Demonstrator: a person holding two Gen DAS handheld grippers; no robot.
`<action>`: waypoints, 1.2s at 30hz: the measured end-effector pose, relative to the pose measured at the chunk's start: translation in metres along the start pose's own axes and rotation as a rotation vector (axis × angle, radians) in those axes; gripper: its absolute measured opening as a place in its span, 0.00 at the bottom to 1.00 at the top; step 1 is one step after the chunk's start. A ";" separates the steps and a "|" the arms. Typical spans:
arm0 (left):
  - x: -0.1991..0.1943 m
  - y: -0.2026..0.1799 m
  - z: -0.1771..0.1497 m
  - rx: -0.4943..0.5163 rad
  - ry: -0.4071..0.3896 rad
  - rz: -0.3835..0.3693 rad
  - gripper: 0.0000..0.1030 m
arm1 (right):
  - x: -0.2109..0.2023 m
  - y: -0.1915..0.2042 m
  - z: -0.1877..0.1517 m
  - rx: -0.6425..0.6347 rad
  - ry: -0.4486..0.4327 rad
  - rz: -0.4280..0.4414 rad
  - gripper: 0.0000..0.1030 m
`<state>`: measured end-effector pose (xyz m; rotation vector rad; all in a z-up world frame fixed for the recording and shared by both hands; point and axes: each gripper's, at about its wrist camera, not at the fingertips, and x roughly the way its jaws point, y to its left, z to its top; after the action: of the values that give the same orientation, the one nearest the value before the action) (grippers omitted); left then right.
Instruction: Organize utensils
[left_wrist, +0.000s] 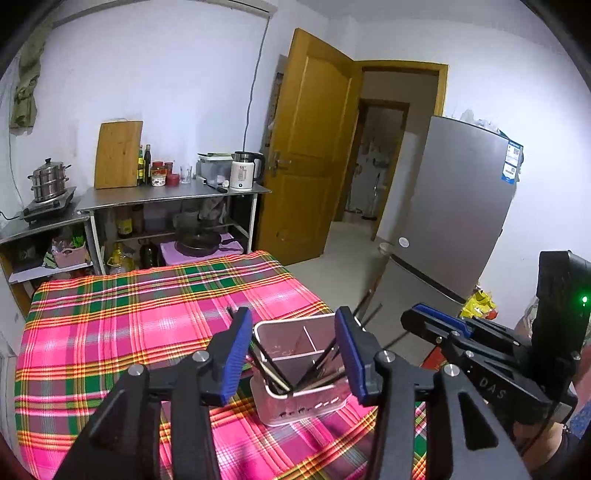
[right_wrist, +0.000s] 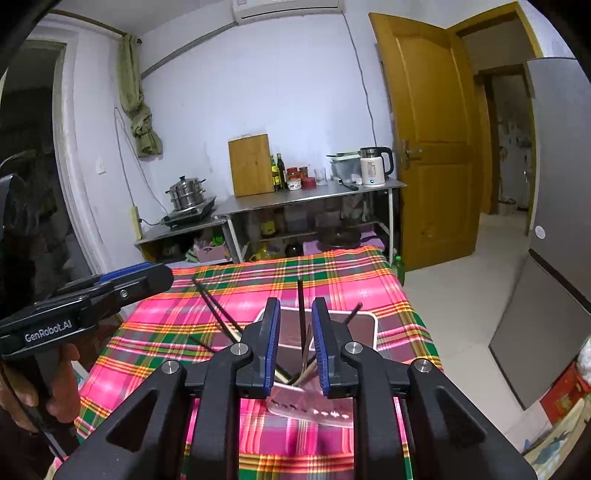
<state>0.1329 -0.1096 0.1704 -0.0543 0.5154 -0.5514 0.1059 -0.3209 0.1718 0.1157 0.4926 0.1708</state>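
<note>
A pale rectangular utensil holder (left_wrist: 306, 406) with a divider stands on the pink plaid tablecloth (left_wrist: 129, 314) near its right edge. Several dark chopsticks (left_wrist: 321, 363) lean inside it, some poking out over the rim. My left gripper (left_wrist: 293, 317) is open just above and before the holder, nothing between its blue pads. My right gripper (left_wrist: 413, 317) shows at the right. In the right wrist view my right gripper (right_wrist: 296, 310) is open over the holder (right_wrist: 364, 325); an upright chopstick (right_wrist: 301, 295) shows through the gap, untouched. The left gripper (right_wrist: 162, 277) is at the left, held by a hand (right_wrist: 55, 387).
Behind the table stands a metal shelf (left_wrist: 173, 197) with a kettle (left_wrist: 243, 171), a cutting board (left_wrist: 118, 155), bottles and a steamer pot (left_wrist: 48, 181). A grey fridge (left_wrist: 454, 206) stands right of the table, beside an open wooden door (left_wrist: 306, 147). Bare floor lies between.
</note>
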 end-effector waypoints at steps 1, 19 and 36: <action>-0.002 -0.001 -0.004 0.003 -0.005 0.002 0.49 | -0.002 0.001 -0.003 0.000 -0.002 -0.002 0.18; -0.008 -0.006 -0.083 0.022 -0.034 0.049 0.61 | -0.009 0.010 -0.060 -0.026 0.002 -0.011 0.20; -0.002 -0.001 -0.137 0.007 -0.013 0.096 0.62 | -0.016 0.008 -0.108 -0.023 0.016 -0.040 0.20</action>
<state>0.0646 -0.0978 0.0527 -0.0259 0.5009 -0.4584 0.0394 -0.3083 0.0863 0.0815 0.5086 0.1384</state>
